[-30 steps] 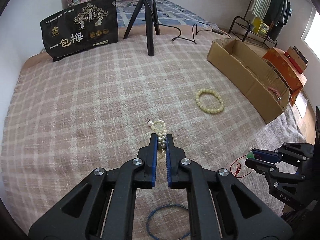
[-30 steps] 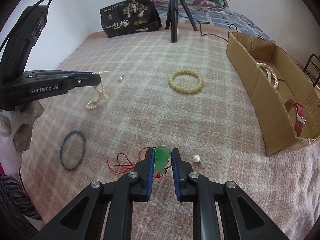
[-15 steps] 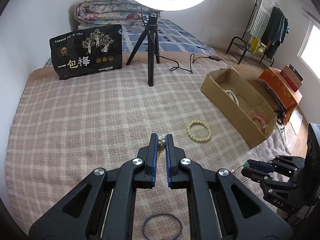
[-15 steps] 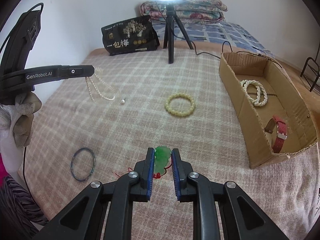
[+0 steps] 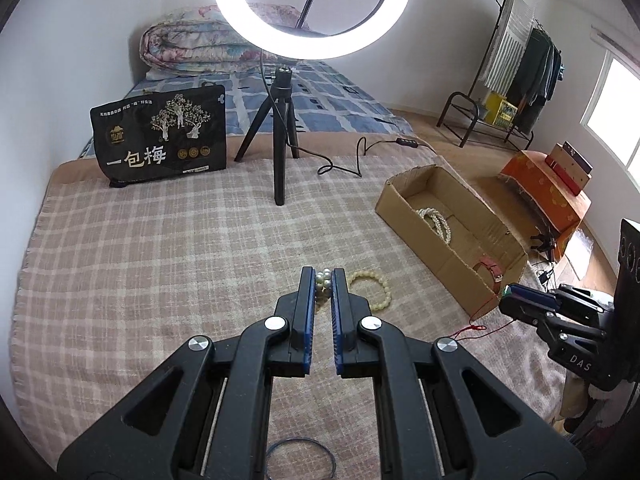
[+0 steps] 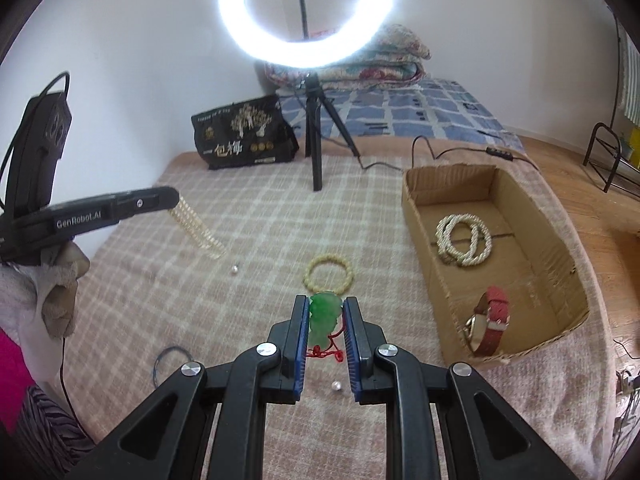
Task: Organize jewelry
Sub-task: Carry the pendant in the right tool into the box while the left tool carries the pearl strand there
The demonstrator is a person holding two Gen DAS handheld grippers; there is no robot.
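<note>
Hanging from the left tool (image 6: pixel 170 202) is the pearl necklace (image 6: pixel 198 228), its strands strung out long and slanting down toward the plaid blanket (image 6: pixel 256 208), lower end short of a loose pearl (image 6: pixel 235 269) lying there. In the left wrist view that tool (image 5: pixel 324 276) has its blue pads pinched nearly together on a cluster of cream-white pearls (image 5: pixel 323 278) right at the tips, held up off the blanket.

Over to the right tool (image 6: pixel 326 308): closed on the green pendant (image 6: pixel 325 314), a translucent carved piece standing lengthwise along the fingers, top poking just past the tips, red cord (image 6: pixel 328 350) bunched below it between the pads. From the left wrist view, the same tool (image 5: pixel 510 294) sits just in front of the near corner of the cardboard box (image 5: pixel 424 232), cord trailing down to the blanket.

The box is the landmark. It lies open-topped on the blanket, long axis running away from the tools. Inside it, a coiled white pearl strand (image 6: pixel 464 240) toward the far end and a red-strapped watch (image 6: pixel 490 322) against the near wall. Left of the box on the blanket, a yellow bead bracelet (image 6: pixel 330 280), flat and round, just beyond the pendant. Well left of the box, a thin blue bangle (image 6: pixel 172 356). Another loose pearl (image 6: pixel 337 386) lies under the right tool. Beyond the box stands the ring light (image 6: pixel 306 12) on its tripod, a black bag (image 6: pixel 244 136) beside it.
</note>
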